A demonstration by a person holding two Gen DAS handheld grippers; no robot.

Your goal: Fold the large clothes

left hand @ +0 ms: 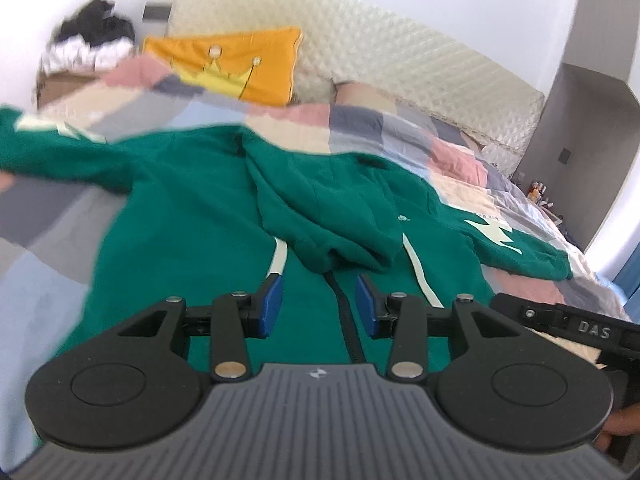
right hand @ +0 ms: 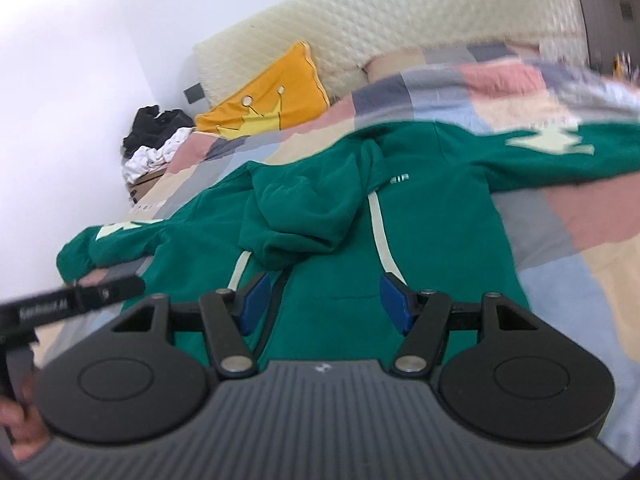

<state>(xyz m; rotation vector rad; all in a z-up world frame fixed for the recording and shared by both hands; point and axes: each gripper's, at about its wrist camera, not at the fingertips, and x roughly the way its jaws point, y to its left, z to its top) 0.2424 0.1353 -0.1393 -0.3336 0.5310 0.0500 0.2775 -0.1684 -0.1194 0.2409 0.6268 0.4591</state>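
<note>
Green hoodie [left hand: 192,216] apparently lies flat on bedspread [left hand: 400,128].

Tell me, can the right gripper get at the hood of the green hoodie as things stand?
Probably yes. The right gripper is open and empty over the hoodie's front, and the hood lies flopped just ahead of its fingers with nothing lying across it. The left gripper sits off to the side.

Counted on the bed are one green hoodie [left hand: 192,216] bearing two pale sleeve emblems, one orange cushion [left hand: 236,64], one patchwork quilt [left hand: 400,128], and two grippers.
</note>
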